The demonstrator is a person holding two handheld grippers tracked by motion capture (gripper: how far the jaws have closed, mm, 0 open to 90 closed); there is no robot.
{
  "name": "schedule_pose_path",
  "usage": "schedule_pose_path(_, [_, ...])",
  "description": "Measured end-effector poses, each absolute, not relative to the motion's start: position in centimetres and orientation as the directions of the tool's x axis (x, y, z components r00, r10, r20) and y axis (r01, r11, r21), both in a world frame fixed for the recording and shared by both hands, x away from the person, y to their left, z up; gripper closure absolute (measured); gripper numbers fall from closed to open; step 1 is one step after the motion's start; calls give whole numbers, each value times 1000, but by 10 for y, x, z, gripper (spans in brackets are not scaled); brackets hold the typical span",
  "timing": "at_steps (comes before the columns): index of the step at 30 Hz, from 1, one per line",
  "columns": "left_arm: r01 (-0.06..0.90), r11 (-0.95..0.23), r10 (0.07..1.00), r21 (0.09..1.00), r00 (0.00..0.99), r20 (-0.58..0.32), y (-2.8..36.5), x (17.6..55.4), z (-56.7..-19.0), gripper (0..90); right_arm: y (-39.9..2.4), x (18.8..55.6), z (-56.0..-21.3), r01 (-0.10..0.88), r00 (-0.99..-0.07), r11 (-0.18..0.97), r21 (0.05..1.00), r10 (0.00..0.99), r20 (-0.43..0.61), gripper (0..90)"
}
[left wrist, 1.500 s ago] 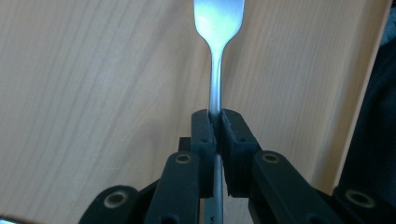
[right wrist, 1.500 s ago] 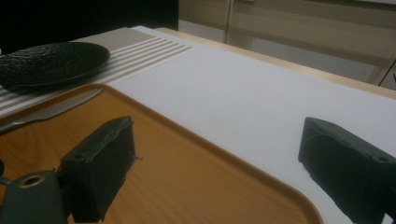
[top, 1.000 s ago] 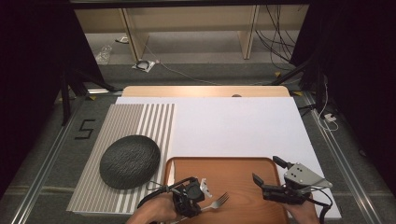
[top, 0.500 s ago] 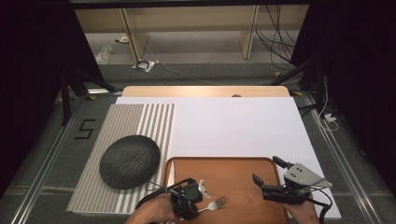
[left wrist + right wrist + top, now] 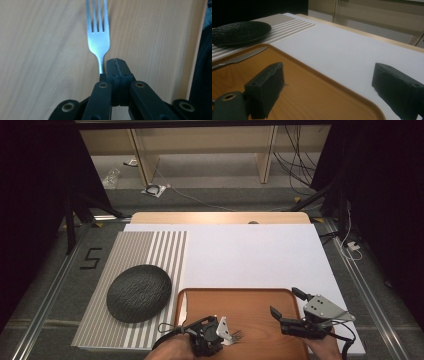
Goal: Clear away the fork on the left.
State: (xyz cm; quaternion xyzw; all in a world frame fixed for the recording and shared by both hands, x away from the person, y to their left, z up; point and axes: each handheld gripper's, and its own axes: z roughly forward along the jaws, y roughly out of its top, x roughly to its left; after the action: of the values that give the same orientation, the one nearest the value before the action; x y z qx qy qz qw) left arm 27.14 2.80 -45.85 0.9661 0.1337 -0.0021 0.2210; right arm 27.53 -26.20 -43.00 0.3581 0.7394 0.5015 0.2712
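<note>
Tray [image 5: 250, 296] bottom centre of high view; dark plate [image 5: 139, 292] to its left. Right gripper [image 5: 289, 307] lower right, jaws wide, empty. Left gripper [image 5: 223, 332] bottom centre, jaws just closing, clamped on fork [image 5: 98, 37] over tray.

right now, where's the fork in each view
high view: fork at the bottom centre, tines to the right, at the left gripper, over the wooden tray.
left gripper view: fork at top centre, its neck running down beside the shut jaws.
right gripper view: not in it.
shared landmark: the wooden tray, also behind the fork.
</note>
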Motion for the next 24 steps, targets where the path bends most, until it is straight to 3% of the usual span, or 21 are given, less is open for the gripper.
schedule_pose_path(24, [307, -842, 317, 444, 947, -54, 39, 286, -464, 897, -262, 275, -430, 260, -597, 244, 934, 801, -43, 117])
